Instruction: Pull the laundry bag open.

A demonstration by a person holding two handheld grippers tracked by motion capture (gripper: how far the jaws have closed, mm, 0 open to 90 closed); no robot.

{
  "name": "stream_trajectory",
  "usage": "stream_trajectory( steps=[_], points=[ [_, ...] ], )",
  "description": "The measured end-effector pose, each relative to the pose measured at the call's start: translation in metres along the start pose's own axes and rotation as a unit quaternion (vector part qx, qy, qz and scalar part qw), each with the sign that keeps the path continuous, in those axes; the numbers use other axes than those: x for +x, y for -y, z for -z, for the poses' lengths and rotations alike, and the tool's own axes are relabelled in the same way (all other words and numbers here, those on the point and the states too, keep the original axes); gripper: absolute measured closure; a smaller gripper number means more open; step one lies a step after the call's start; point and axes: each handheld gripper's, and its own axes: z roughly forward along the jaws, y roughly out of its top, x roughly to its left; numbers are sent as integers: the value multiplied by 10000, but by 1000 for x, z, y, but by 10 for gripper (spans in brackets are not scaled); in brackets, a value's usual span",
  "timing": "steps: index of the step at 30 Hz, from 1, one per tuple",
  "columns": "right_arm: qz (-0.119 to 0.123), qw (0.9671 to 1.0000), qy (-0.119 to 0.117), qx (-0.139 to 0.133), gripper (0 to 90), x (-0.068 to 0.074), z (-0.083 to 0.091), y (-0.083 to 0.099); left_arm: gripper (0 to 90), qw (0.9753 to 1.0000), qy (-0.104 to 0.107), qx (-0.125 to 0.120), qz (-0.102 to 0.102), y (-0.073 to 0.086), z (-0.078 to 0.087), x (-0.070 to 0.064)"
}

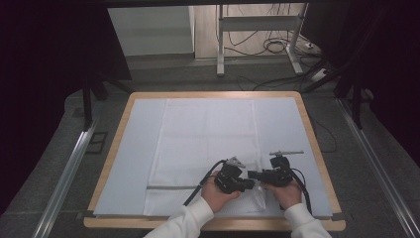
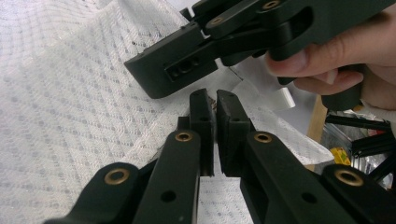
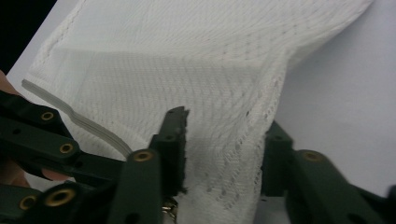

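Note:
A white mesh bag [image 1: 208, 139] lies flat on the pale mat, with a grey zipper line [image 1: 171, 187] near its front edge. Both grippers meet at its front right corner. My left gripper [image 1: 247, 184] points right; in its own view its jaws [image 2: 215, 100] are pressed together at the bag's [image 2: 70, 93] edge, a small brownish piece between the tips. My right gripper [image 1: 252, 174] points left and stands open, with mesh [image 3: 187, 56] lying between its spread jaws [image 3: 228, 126]. The zipper strip [image 3: 70, 112] runs down toward the left gripper [image 3: 37, 135].
The mat [image 1: 133, 148] covers a wooden-rimmed table [image 1: 111, 153]. Beyond the far edge stand a desk frame [image 1: 220, 44] and loose cables [image 1: 277, 47] on the floor. Metal rails [image 1: 69, 168] run along both sides of the table.

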Motion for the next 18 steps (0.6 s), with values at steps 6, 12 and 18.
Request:
stream_trajectory(
  steps=[6,12,18],
  points=[
    [12,10000,-36,59,832,2,-2,-2,868,10000,-12,2,4,1,1,1],
    [101,9998,-59,136,872,3,-1,-2,868,10000,-7,26,14,2,0,2],
    [108,9998,-121,118,873,2,0,-3,868,10000,5,39,12,3,0,3]
  ],
)
